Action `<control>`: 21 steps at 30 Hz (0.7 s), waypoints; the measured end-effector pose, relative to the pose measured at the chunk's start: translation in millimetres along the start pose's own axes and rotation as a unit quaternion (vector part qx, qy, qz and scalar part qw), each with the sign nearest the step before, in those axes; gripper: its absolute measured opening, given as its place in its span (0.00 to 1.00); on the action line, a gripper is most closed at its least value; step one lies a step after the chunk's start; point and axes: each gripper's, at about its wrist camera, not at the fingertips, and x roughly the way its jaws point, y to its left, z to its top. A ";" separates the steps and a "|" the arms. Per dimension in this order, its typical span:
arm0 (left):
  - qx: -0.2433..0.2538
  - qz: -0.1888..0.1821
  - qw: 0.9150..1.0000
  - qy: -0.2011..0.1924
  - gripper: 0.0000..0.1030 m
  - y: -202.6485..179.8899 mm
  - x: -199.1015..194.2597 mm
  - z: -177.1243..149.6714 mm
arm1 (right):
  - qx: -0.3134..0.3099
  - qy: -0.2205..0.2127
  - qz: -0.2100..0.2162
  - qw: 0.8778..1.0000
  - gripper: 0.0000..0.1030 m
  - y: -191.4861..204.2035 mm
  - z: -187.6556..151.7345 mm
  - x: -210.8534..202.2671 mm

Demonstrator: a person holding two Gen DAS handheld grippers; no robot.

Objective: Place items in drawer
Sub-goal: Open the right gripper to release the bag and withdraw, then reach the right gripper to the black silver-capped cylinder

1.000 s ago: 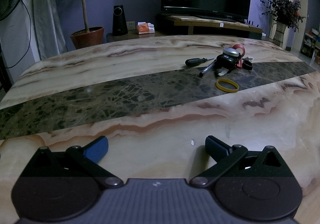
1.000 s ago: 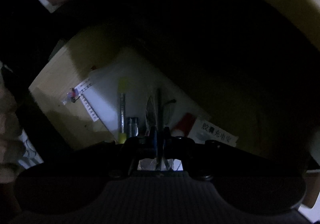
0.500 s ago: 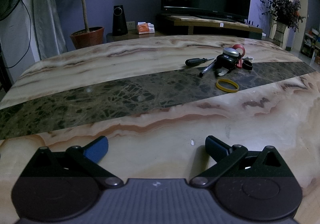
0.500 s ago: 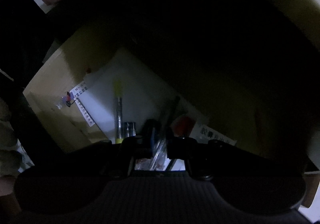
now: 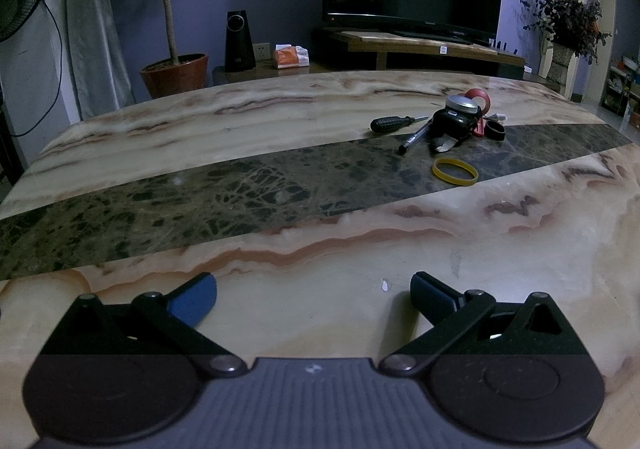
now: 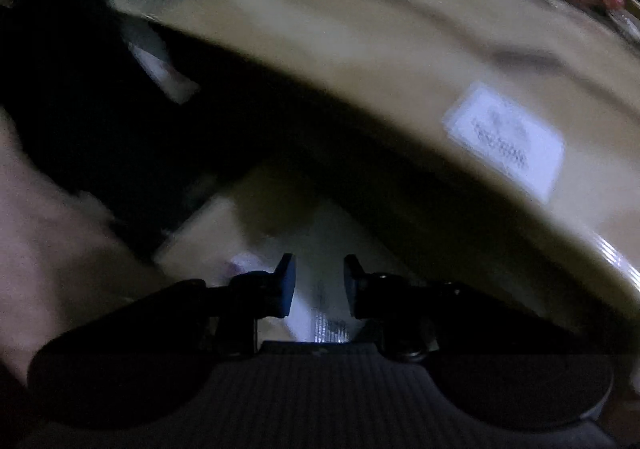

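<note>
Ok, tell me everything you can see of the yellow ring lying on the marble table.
The thin yellow ring looks like a rubbery band, a closed flat loop with nothing inside it. It lies flat on the dark green marble strip that crosses the pale marble table, near that strip's front edge. It sits alone, apart from and nearer the camera than the cluster of tools, closest to the black pen. Nothing touches it but the tabletop; the left tool is open and far short of it.

Left claw (image 5: 314, 295) spread wide; right claw (image 6: 319, 281) parted, empty.
</note>
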 end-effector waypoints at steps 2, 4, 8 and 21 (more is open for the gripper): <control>0.000 0.000 1.000 0.000 1.00 0.0 0.0 0.0 | -0.006 -0.029 0.034 0.999 0.29 0.9 8.6 -16.7; 0.000 0.000 1.000 0.000 1.00 0.0 0.0 0.0 | 0.008 -0.060 0.059 0.996 0.34 -5.4 16.9 -33.6; 0.000 0.000 1.000 0.000 1.00 0.0 0.0 0.0 | 0.048 -0.133 0.074 0.987 0.37 -24.2 32.0 -63.9; 0.000 0.000 1.000 0.000 1.00 0.1 0.0 0.0 | 0.241 -0.312 -0.153 0.906 0.50 -126.3 80.0 -79.0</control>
